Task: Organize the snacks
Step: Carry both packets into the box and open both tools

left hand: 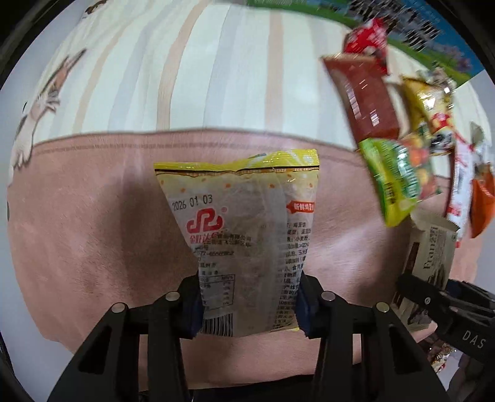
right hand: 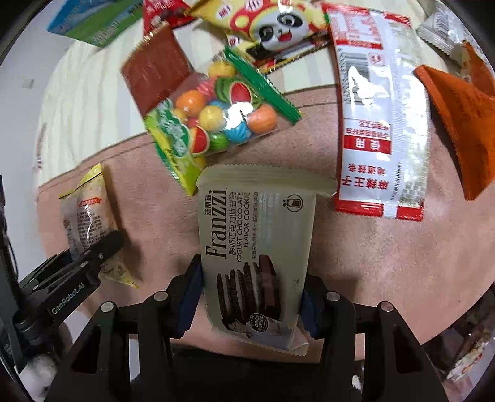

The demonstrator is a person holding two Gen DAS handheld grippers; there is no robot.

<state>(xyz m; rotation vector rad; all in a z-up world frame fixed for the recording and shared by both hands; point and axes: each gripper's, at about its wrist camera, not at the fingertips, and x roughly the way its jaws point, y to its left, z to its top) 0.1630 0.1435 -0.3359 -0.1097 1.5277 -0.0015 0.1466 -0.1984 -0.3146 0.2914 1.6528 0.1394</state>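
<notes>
Pick-up step of sorting: the left gripper (left hand: 249, 304) is clamped on a yellow-edged egg-snack packet (left hand: 241, 235) dated "2026 01 03", and the right gripper (right hand: 252, 304) pinches a "Franzzi Yogurt Chocolate Flavor Cookie" pack (right hand: 256, 247), both over the pink blanket (right hand: 386, 263). The loose pile beyond holds a gumball bag (right hand: 213, 123), a panda-print pack (right hand: 275, 27) and a red-and-white strip (right hand: 374, 123). The next move probably calls for carrying each packet clear of the pile to its own group.
</notes>
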